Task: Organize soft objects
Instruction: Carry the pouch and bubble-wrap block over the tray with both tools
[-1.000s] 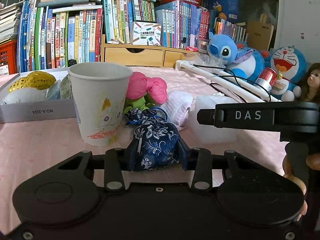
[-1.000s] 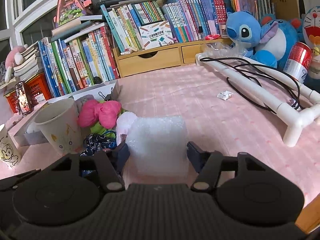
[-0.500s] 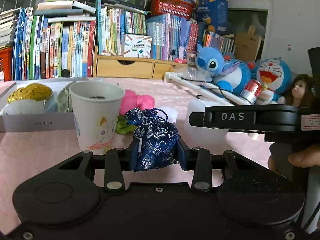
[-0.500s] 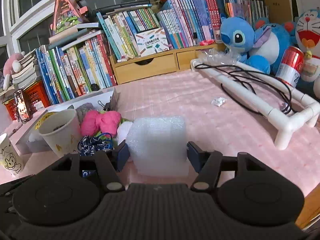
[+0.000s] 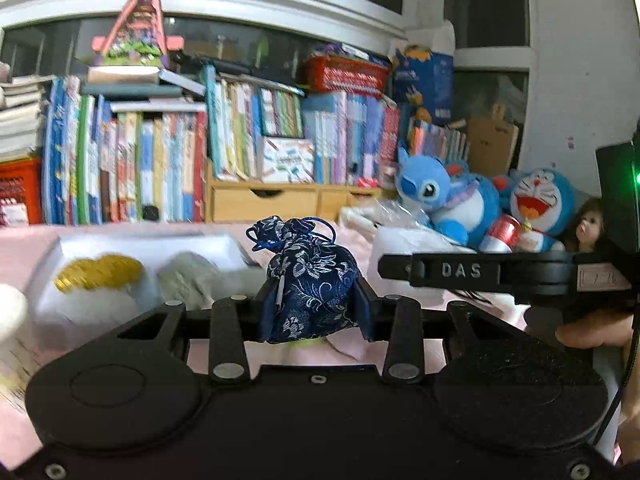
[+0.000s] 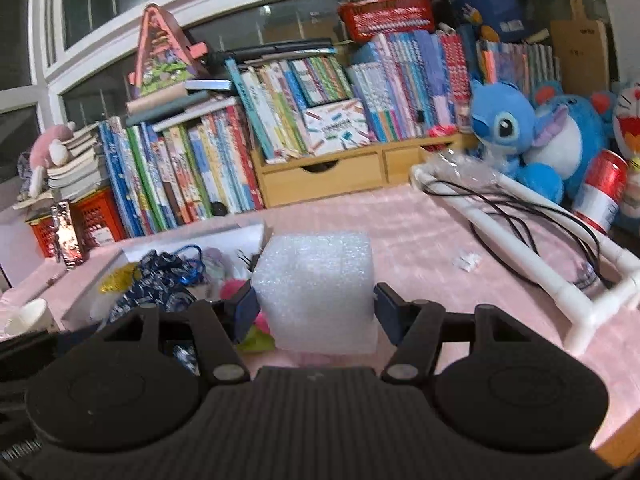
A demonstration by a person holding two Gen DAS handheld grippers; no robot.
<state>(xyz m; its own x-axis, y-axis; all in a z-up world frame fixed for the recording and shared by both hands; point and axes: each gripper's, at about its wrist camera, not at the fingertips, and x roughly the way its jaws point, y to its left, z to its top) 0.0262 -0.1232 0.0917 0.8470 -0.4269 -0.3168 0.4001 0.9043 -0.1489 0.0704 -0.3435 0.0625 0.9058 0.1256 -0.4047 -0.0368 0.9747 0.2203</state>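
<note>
While both grippers hang above the pink tabletop (image 6: 420,232), counting up: two grippers, two soft things in hand, one apiece. Left gripper (image 5: 316,304) clamped on one dark blue brocade drawstring pouch (image 5: 312,280), narrow gap, pads pressed into its two flanks, pouch upright with the gathered neck and blue cord poking up above the fingers (image 5: 365,312) and its belly bulging out forward of them. Right gripper (image 6: 316,308) set wider, closed on one white foam block (image 6: 316,292), pads flat against its left and right faces, block square between them and standing taller than the fingertips, underside clear of the cloth. Down at the tabletop's left edge, one white cardboard box (image 5: 132,248) holding one yellow sequinned lump (image 5: 100,278) and one pale grey one (image 5: 184,276), both blurred. One paper cup (image 6: 28,314) at the near left corner, only partly in frame. One pink and green plush (image 6: 256,328) peeking out under the right gripper's left finger. Along the right edge, one white pipe frame (image 6: 540,248) draped with a black cable. Past the far right corner, two blue plush toys (image 6: 504,128) side by side, one round-faced blue and white plush (image 5: 538,204), one red can (image 6: 604,188), one doll (image 5: 586,228). One small crumpled white scrap (image 6: 466,261) out on the open cloth.
</note>
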